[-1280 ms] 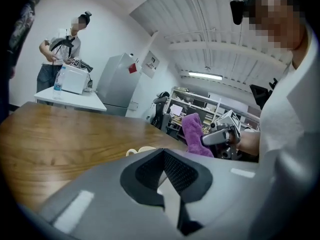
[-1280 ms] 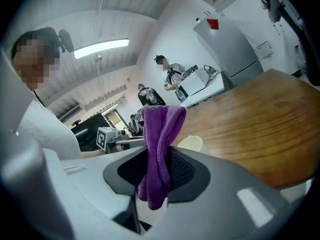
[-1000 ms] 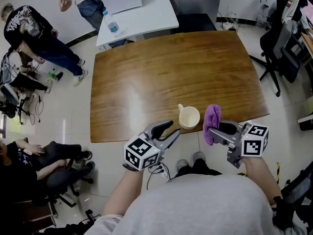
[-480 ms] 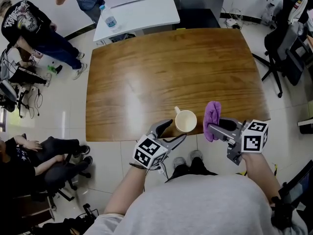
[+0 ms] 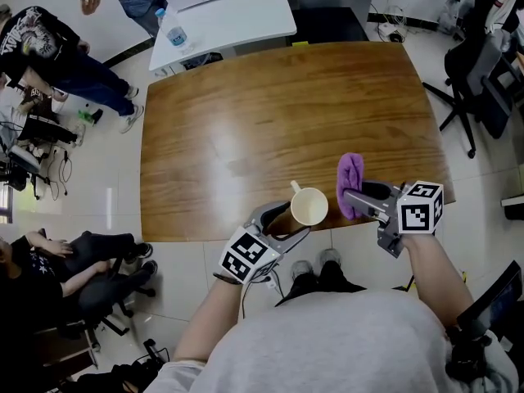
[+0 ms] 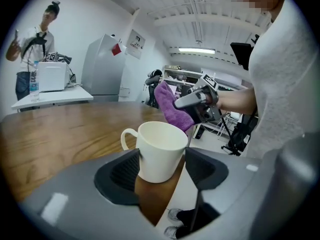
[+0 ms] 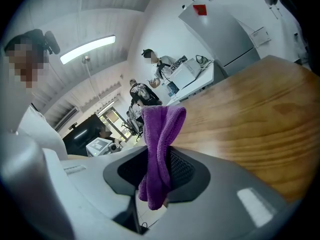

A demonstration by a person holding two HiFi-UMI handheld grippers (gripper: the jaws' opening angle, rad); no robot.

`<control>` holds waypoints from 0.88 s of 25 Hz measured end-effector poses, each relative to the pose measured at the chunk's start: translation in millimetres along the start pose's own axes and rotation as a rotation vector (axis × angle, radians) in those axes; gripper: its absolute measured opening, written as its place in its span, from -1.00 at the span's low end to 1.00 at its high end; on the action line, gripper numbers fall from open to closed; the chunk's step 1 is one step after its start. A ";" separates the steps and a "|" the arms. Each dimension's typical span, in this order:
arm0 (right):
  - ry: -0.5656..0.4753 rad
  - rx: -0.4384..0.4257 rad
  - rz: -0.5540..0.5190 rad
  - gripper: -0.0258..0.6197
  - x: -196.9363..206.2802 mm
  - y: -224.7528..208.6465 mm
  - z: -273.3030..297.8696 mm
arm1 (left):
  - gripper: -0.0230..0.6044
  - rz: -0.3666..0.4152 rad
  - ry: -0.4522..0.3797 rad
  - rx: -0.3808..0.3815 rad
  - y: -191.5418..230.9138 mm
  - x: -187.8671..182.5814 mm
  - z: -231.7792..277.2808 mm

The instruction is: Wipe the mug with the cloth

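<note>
Head view: L gripper sits at the near edge of the wood surface, fingers spread either side of a white mug. Mug is upright on the surface, close to that edge, w/ its handle turned out past the left fingertip, away from the person. L gripper view shows the mug between both pads. The left pad is right up against the mug wall (can't tell if touching), w/ a clear gap on the right pad's side. These fingers have just been closing a bit w/ the mug between them, but there's no squeeze on it, so they count as open.

R gripper is just right of the mug & apart from it. R gripper view: its fingers are clamped on a folded purple cloth, top end sticking up past the fingertips, bottom end hanging below the pads. Seen from the L fingers, the cloth is beyond the mug, up & to the right.

Well beyond both sets of fingers, past the far edge: white table w/ a bottle.
</note>
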State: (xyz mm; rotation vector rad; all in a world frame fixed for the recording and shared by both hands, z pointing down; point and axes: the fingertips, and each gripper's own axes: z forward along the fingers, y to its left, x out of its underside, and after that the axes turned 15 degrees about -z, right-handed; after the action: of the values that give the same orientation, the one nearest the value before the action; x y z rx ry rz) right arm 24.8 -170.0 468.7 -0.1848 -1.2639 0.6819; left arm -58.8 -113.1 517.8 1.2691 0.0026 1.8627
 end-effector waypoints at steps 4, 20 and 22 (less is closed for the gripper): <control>-0.020 -0.021 -0.014 -0.58 -18.7 -10.6 13.6 | -0.03 0.023 0.020 0.014 2.5 -3.5 3.9; 0.107 -0.148 -0.031 -0.58 -12.5 -27.2 85.4 | -0.04 0.011 0.025 0.026 12.1 -10.4 10.1; 0.143 -0.159 -0.023 -0.58 -5.2 -30.1 92.3 | -0.03 0.025 0.026 0.024 13.6 -10.1 11.5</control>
State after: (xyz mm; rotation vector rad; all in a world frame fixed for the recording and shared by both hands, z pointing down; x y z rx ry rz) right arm -49.6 -218.4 508.4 -0.3431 -1.1811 0.5392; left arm -57.6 -133.1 521.6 1.2669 0.0228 1.9059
